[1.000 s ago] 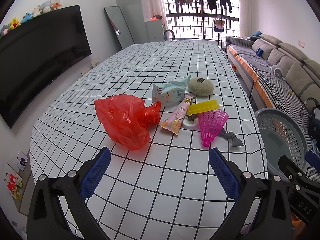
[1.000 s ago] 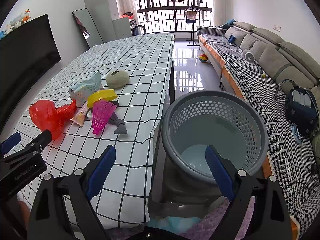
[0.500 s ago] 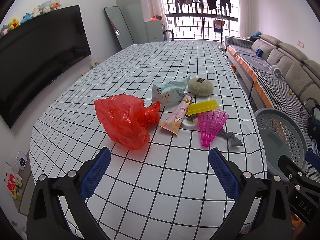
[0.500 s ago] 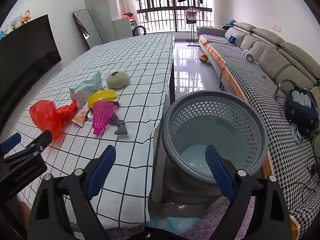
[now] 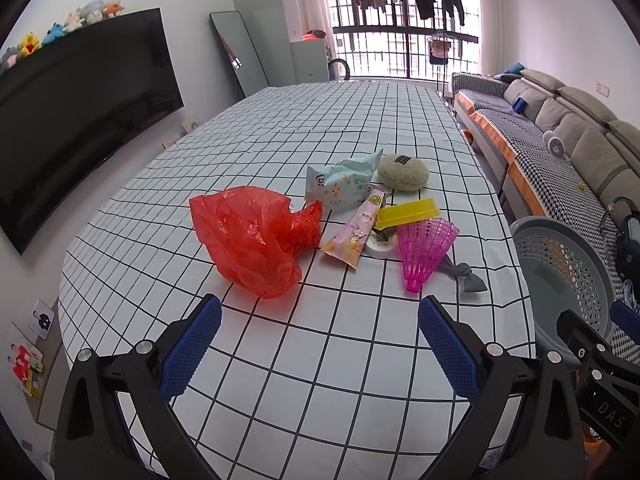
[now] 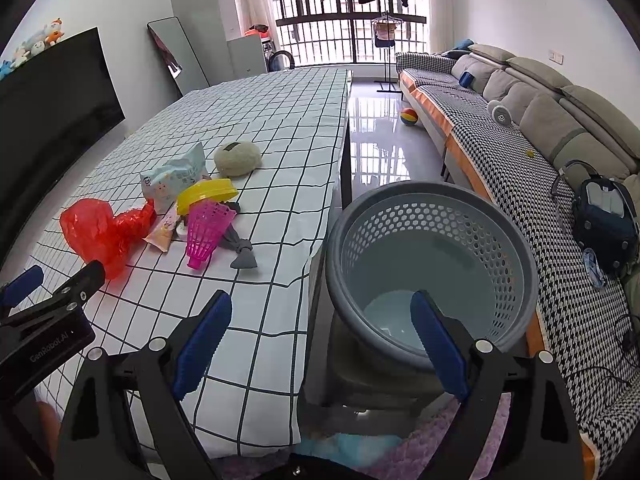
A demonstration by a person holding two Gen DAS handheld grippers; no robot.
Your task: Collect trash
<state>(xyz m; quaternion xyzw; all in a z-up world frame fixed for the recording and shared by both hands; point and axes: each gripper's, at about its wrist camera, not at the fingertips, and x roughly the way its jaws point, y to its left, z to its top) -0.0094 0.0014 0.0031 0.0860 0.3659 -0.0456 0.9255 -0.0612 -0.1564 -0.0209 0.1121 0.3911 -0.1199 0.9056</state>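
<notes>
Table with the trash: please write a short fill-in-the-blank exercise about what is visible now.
1. The crumpled plastic bag on the table is ____.
2. The grey basket beside the table is ____ inside.
3. The left tool and right tool both stand ____.
4. The shuttlecock is ____.

Missing words: red; empty; open; pink

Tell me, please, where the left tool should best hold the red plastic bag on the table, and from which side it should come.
Probably the bag's twisted neck, the narrow bunch pointing toward the snack packet. It looks thin enough to fit between the fingers, while the puffed body is wide and slippery. Bring the open left tool down from above, clear of the packet.
</notes>
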